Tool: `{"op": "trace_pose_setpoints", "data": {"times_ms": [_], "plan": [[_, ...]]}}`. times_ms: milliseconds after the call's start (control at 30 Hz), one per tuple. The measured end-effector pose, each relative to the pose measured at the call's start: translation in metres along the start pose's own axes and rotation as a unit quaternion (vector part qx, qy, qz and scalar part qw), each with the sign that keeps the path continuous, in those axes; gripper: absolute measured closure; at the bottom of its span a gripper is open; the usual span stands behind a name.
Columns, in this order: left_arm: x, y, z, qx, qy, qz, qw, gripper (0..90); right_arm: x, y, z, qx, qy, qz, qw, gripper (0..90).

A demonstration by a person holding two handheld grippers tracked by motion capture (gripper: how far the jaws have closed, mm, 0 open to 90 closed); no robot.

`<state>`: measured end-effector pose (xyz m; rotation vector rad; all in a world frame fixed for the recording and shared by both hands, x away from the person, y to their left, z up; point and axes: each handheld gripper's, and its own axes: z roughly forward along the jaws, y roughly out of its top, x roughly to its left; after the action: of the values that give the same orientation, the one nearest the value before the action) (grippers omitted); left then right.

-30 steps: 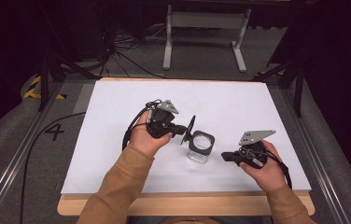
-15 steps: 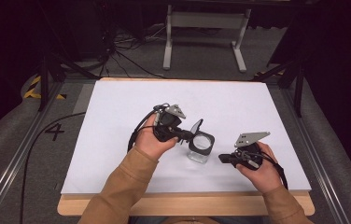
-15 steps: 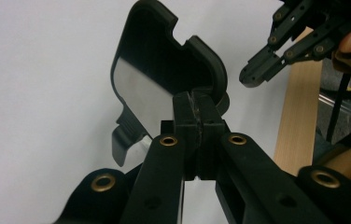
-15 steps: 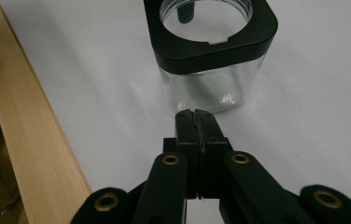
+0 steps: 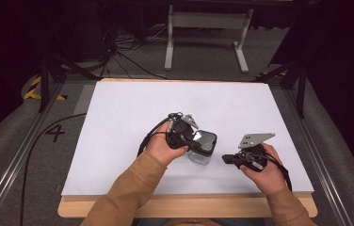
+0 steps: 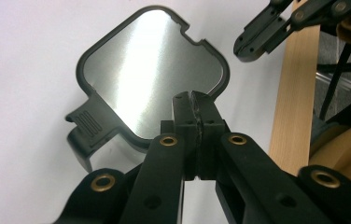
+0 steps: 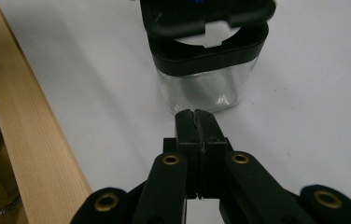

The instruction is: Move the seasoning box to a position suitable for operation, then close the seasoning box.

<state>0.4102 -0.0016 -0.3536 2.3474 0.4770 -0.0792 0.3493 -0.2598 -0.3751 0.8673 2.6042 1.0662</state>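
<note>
On the white counter (image 5: pixel 118 122) in front of me stands a clear square jar (image 5: pixel 198 155) with a black collar, near the front edge and between my two hands. My left claw (image 6: pixel 194 100) has its jaws pressed together with nothing between them, and its tips are over the near edge of the square lid (image 6: pixel 150 70), whose top is shiny metal in a black frame. The lid lies on top of the jar; I cannot tell if it is fully seated. My right claw (image 7: pixel 197 119) is also closed and empty, pointing at the glass wall of the jar from just beside it, not touching. The wooden edge (image 7: pixel 29 140) of the counter runs close behind my right claw.
</note>
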Motion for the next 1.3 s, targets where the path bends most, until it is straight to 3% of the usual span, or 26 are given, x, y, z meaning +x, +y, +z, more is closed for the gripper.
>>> {"op": "trace_pose_setpoints", "data": {"times_ms": [167, 300, 400, 500, 633, 767, 967, 1300], "plan": [[0.0, 0.0, 0.008, 0.016, -0.023, 0.008, 0.9996, 89.9, -0.001, 0.0, -0.003, -0.003, -0.002, 0.004, 1.0, 89.9], [-0.002, 0.001, 0.001, 0.001, -0.003, 0.013, 0.9999, 89.5, -0.001, 0.0, -0.006, -0.008, -0.004, 0.005, 0.9999, 89.9], [-0.002, 0.001, -0.013, -0.027, 0.011, 0.01, 0.9995, 88.3, -0.003, -0.001, -0.009, -0.014, -0.009, 0.006, 0.9998, 89.9], [0.0, -0.001, -0.035, -0.06, 0.028, 0.004, 0.9978, 86.8, -0.006, -0.002, -0.013, -0.023, -0.016, 0.01, 0.9996, 89.9], [0.005, -0.009, -0.059, -0.107, 0.054, -0.018, 0.9926, 86.5, -0.01, -0.003, -0.017, -0.035, -0.023, 0.017, 0.999, 89.9], [0.01, -0.017, -0.072, -0.133, 0.076, -0.038, 0.9874, 85.9, -0.013, -0.003, -0.018, -0.044, -0.025, 0.024, 0.9984, 90.0], [0.017, -0.03, -0.075, -0.131, 0.075, -0.053, 0.9871, 83.5, -0.02, 0.0, -0.014, -0.048, -0.027, 0.022, 0.9982, 90.0], [0.015, -0.046, -0.074, -0.119, 0.073, -0.067, 0.9879, 89.2, -0.039, 0.002, 0.0, -0.062, -0.021, 0.028, 0.9975, 89.9]]}}
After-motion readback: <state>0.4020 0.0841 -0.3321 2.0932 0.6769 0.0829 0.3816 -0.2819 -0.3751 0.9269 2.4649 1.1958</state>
